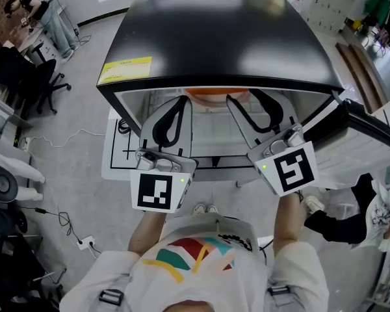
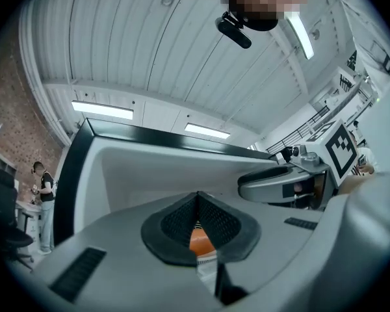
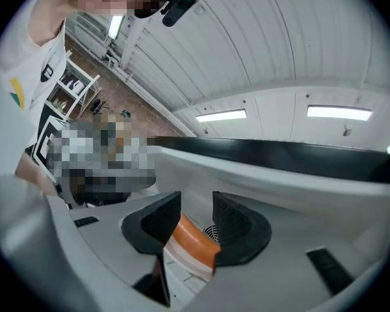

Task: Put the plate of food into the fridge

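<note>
The orange plate (image 1: 214, 94) lies inside the open black fridge (image 1: 214, 38), just under its top edge; no food shows on it. My left gripper (image 1: 184, 100) reaches in at the plate's left edge. In the left gripper view its pads (image 2: 182, 223) meet with the orange plate's rim (image 2: 200, 240) wedged at their lower part. My right gripper (image 1: 242, 97) reaches in at the plate's right side. Its pads (image 3: 237, 223) stand apart, and the plate's rim (image 3: 194, 238) runs across the gap between them.
The fridge door (image 1: 357, 135) hangs open to the right. White shelves (image 1: 211, 138) show inside below the grippers. A yellow label (image 1: 125, 69) sits on the fridge top. An office chair (image 1: 32, 77) and cables (image 1: 58, 220) are on the floor at left.
</note>
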Action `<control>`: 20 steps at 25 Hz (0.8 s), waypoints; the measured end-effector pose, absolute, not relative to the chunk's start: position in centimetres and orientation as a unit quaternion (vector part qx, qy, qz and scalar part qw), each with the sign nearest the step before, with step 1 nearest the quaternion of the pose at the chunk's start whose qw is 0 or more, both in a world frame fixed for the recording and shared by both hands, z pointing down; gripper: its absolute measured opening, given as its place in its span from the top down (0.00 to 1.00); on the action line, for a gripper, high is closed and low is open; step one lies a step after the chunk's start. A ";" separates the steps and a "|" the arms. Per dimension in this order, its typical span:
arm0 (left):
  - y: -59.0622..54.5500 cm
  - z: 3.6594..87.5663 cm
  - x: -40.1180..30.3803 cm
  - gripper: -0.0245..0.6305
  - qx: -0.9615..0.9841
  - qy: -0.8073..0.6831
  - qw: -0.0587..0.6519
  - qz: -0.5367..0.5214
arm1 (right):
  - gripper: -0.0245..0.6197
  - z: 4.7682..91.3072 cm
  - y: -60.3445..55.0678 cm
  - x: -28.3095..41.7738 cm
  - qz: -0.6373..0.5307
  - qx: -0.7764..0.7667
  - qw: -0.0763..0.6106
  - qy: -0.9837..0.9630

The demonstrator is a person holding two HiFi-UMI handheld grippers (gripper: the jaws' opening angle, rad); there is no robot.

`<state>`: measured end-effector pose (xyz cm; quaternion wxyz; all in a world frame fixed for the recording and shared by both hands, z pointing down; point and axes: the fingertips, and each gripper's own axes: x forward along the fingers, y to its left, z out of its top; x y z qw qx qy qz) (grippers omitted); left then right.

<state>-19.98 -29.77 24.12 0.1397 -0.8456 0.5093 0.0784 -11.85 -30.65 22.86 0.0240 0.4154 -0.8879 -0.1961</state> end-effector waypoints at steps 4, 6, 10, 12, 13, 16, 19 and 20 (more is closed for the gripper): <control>-29.6 23.0 -19.9 0.95 -0.844 0.508 0.152 0.084 | 0.73 22.3 -30.0 -10.5 -0.168 0.442 -0.013 -0.881; -29.4 22.7 -19.6 0.96 -0.844 0.506 0.156 0.085 | 0.73 21.8 -29.6 -10.1 -0.152 0.454 -0.037 -0.877; -28.8 22.2 -18.9 0.96 -0.847 0.500 0.160 0.083 | 0.89 21.2 -28.6 -9.2 -0.159 0.493 -0.057 -0.853; -28.5 22.1 -18.7 0.96 -0.848 0.499 0.160 0.082 | 0.96 21.2 -28.1 -8.8 -0.169 0.514 -0.058 -0.839; -28.3 22.2 -18.5 0.96 -0.849 0.498 0.158 0.082 | 0.96 21.4 -27.8 -8.8 -0.173 0.522 -0.055 -0.834; -27.9 23.1 -18.2 0.96 -0.853 0.496 0.145 0.075 | 0.96 22.3 -27.1 -8.9 -0.160 0.546 -0.054 -0.821; -27.3 24.4 -17.8 0.96 -0.856 0.495 0.131 0.066 | 0.96 23.3 -25.9 -8.6 -0.140 0.576 -0.064 -0.803; -27.2 24.7 -17.7 0.96 -0.858 0.494 0.126 0.064 | 0.96 23.6 -25.5 -8.6 -0.138 0.578 -0.064 -0.801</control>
